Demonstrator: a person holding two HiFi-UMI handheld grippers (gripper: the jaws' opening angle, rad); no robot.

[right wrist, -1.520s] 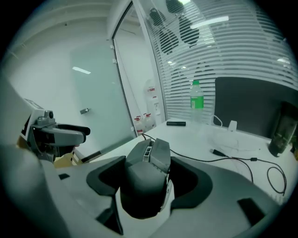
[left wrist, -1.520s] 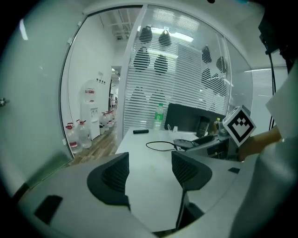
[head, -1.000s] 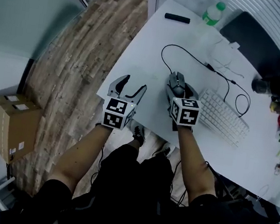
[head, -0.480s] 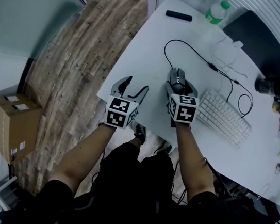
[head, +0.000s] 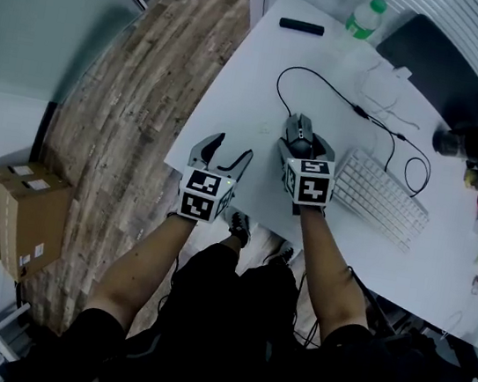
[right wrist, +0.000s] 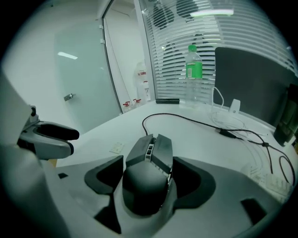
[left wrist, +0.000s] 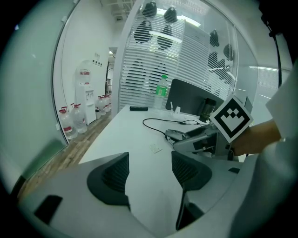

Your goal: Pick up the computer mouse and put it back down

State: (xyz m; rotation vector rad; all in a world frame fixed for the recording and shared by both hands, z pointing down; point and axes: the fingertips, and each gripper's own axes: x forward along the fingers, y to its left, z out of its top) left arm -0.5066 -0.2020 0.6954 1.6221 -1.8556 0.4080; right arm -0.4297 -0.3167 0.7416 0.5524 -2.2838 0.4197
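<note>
Your left gripper (head: 231, 145) hangs wide and empty, unmoved. Your right gripper (head: 304, 146) has just been opening around the computer mouse (head: 301, 129), pads seemingly just clear of it. The mouse sits on the white table (head: 255, 81), with wood floor (head: 139, 82) to the left and a keyboard (head: 380, 198) to the right.

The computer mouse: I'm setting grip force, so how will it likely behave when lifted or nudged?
The computer mouse looks like a rigid shell, so it should probably not flex. Its rounded, smooth back may slip between the jaws of the right gripper, which have just been opening around it. Its cable, trailing across the table, will likely tug or drag.
</note>
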